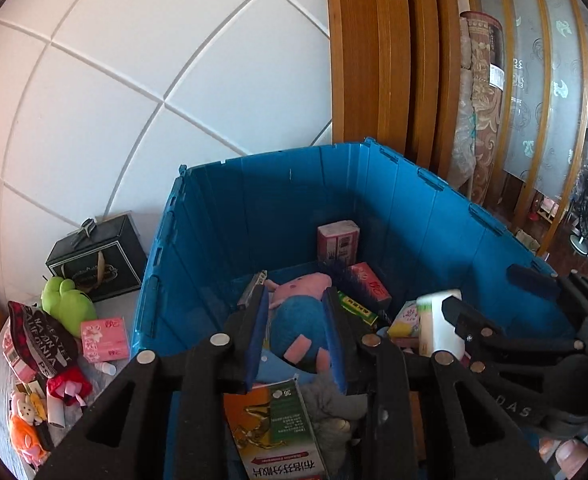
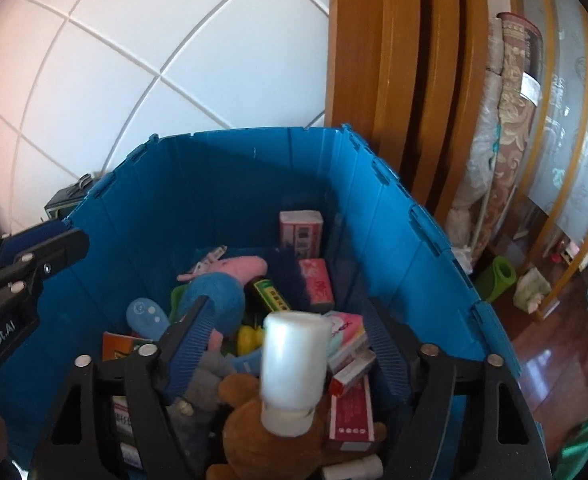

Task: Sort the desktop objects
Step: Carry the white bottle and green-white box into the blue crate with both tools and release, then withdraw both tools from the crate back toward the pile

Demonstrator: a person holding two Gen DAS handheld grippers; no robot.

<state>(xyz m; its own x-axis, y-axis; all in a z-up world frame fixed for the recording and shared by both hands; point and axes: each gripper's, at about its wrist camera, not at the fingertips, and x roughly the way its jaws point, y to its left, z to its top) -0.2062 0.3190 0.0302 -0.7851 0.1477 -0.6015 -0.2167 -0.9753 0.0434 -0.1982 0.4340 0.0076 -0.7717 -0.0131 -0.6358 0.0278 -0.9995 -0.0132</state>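
A: Many things already fill the blue crate (image 1: 222, 240); a green toy (image 1: 66, 305) and pink box (image 1: 106, 338) wait outside. Left claw (image 1: 295, 344) gapes empty.

B: Right view: right claw (image 2: 290, 352) spread, white bottle (image 2: 292, 364) dropping free between its jaws.

crate (image 1: 214, 240): blue
plush pig (image 1: 297, 312): pink head, blue body
bottle (image 2: 294, 364): white
frog toy (image 1: 66, 305): green
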